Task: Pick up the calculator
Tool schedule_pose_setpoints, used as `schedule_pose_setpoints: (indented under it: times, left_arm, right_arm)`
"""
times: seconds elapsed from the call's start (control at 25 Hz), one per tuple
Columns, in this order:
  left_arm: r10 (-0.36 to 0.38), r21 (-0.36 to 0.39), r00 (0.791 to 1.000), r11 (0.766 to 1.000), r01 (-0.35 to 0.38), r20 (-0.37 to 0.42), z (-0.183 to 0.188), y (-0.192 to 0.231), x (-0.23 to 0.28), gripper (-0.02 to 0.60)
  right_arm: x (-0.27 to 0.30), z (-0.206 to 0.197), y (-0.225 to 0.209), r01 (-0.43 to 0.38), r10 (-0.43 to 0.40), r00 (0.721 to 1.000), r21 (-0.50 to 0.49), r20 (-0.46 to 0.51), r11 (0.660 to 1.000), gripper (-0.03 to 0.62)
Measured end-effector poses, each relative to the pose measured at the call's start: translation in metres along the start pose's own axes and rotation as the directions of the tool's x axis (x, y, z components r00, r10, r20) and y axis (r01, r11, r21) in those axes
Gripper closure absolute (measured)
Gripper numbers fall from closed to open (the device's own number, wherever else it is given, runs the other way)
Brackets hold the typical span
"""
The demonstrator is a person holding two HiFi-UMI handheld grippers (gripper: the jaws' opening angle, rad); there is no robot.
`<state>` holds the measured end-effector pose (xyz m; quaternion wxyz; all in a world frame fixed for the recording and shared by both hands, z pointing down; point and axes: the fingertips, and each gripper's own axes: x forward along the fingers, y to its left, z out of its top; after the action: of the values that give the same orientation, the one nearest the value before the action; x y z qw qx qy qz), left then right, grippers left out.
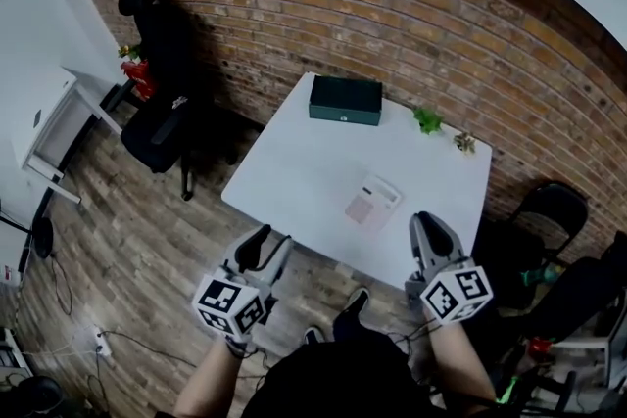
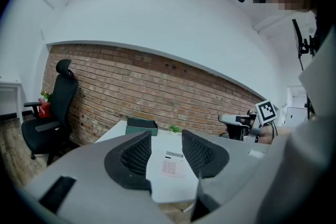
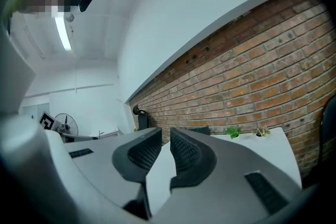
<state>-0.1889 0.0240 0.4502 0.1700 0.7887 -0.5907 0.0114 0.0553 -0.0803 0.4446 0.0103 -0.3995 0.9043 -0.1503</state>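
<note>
The calculator (image 1: 372, 204), pale with pink keys, lies flat on the white table (image 1: 294, 171) near its front edge. Both grippers hover off the table's near side, short of it. My left gripper (image 1: 266, 246) is open at the front left; between its jaws in the left gripper view (image 2: 165, 152) the calculator (image 2: 171, 165) shows farther off. My right gripper (image 1: 428, 228) is at the front right corner, right of the calculator. Its jaws (image 3: 165, 152) stand a narrow gap apart with nothing between them.
A dark green box (image 1: 345, 100) sits at the table's far edge, with two small plants (image 1: 427, 119) at the far right. A black office chair (image 1: 157, 113) stands left of the table, and a black folding chair (image 1: 551, 210) to its right. A brick wall (image 1: 470, 34) runs behind.
</note>
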Motion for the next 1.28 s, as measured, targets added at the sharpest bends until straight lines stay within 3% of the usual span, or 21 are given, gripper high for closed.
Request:
schedule_pose_setpoints:
  times: [0.6, 0.96, 1.28]
  left_arm:
    - [-0.016, -0.042, 1.000, 0.999, 0.015, -0.022, 0.029, -0.001, 0.123, 0.402]
    - [-0.132, -0.064, 0.986, 0.990, 0.126, -0.104, 0.014, 0.008, 0.180, 0.402]
    - [-0.291, -0.109, 0.938, 0.956, 0.274, -0.189, 0.001, 0.034, 0.236, 0.402]
  right_arm:
    - [0.062, 0.017, -0.098, -0.009, 0.011, 0.999, 0.052, -0.042, 0.999, 0.538]
    - [0.081, -0.008, -0.138, 0.063, -0.047, 0.992, 0.131, -0.119, 0.989, 0.513]
    - [0.100, -0.045, -0.167, 0.202, -0.166, 0.967, 0.184, -0.193, 0.962, 0.503]
